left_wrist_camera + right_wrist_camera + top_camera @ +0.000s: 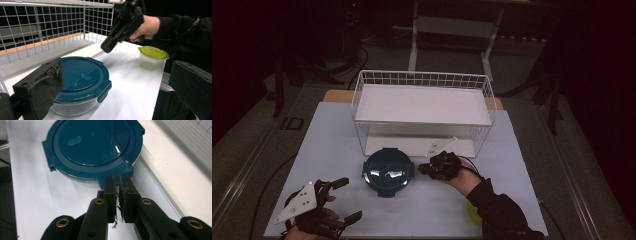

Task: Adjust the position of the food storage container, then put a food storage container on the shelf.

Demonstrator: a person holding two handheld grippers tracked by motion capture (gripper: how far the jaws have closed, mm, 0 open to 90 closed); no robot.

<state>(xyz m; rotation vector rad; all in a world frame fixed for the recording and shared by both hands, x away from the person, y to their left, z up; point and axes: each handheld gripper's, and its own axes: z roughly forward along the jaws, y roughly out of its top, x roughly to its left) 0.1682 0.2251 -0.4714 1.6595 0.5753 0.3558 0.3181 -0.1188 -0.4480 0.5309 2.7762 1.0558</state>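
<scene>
A round glass container with a dark teal clip-on lid (388, 172) (81, 76) (92, 145) stands on the white table in front of the wire rack. My left gripper (346, 200) (116, 75) is at the table's near left corner, open wide, with nothing between its jaws; it points at the container from a short way off. My right gripper (422, 168) (106, 47) (116, 182) is just right of the container, its jaws shut with a thin gap. Its tips are at the lid's nearest clip tab (113, 171), a little above the table.
A white wire rack (422, 107) (50, 27) with a flat shelf stands at the back of the table. A small clear tub with a yellow-green lid (152, 56) (473, 212) sits near the front right, partly under the right forearm.
</scene>
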